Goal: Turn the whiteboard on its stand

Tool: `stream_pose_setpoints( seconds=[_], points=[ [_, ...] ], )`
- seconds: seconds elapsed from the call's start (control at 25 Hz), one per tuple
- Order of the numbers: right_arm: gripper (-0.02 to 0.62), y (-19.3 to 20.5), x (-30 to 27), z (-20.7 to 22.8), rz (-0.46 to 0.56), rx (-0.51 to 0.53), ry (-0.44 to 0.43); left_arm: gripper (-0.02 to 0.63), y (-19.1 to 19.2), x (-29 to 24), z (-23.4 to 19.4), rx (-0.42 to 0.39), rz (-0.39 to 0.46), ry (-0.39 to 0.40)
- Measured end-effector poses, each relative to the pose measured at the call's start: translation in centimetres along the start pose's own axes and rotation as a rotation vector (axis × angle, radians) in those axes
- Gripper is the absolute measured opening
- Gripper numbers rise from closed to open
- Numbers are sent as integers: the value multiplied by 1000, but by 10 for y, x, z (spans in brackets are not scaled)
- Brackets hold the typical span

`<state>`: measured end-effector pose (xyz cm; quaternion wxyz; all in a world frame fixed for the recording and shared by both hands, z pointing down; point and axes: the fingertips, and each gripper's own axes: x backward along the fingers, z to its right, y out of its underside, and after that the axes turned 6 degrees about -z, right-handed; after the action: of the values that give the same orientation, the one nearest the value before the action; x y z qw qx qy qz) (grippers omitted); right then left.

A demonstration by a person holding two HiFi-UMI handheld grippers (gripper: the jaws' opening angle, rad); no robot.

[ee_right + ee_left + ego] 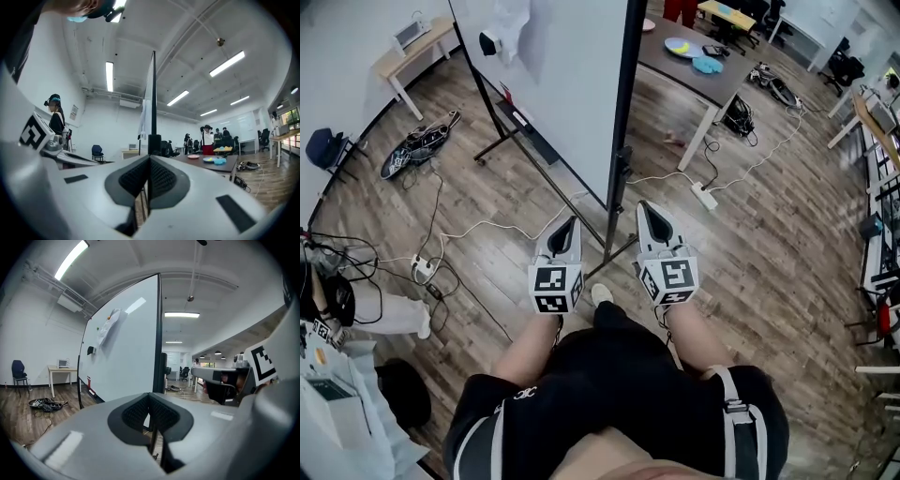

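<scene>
Whiteboard end-on to operator; both grippers clenched and empty, flanking its near edge.
Whiteboard (562, 94) stands upright on its stand (612, 225), long axis running away up-left in the head view, face to the left. Left gripper (570, 222) and right gripper (649, 207) hold nothing. Judged: fits a push pending or one ended; any further turn needs contact at this edge.

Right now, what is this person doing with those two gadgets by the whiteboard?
A person stands at the side edge of a freestanding whiteboard, a handheld gripper in each hand. The left gripper and right gripper both point toward its dark frame edge, jaws shut and holding nothing. Neither appears to touch the board yet.
</scene>
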<state>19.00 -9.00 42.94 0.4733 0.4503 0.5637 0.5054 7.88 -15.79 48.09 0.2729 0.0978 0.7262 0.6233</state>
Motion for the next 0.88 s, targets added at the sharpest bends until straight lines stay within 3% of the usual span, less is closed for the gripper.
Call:
stream_pose_setpoints(
  seconds=[0.28,0.88],
  points=[
    [6,37,21,-12,-58,-58,2,11,17,10,18,-14,-20,26],
    [6,32,29,-19,-54,-53,-19,11,15,26,16,-17,-5,18]
  ],
)
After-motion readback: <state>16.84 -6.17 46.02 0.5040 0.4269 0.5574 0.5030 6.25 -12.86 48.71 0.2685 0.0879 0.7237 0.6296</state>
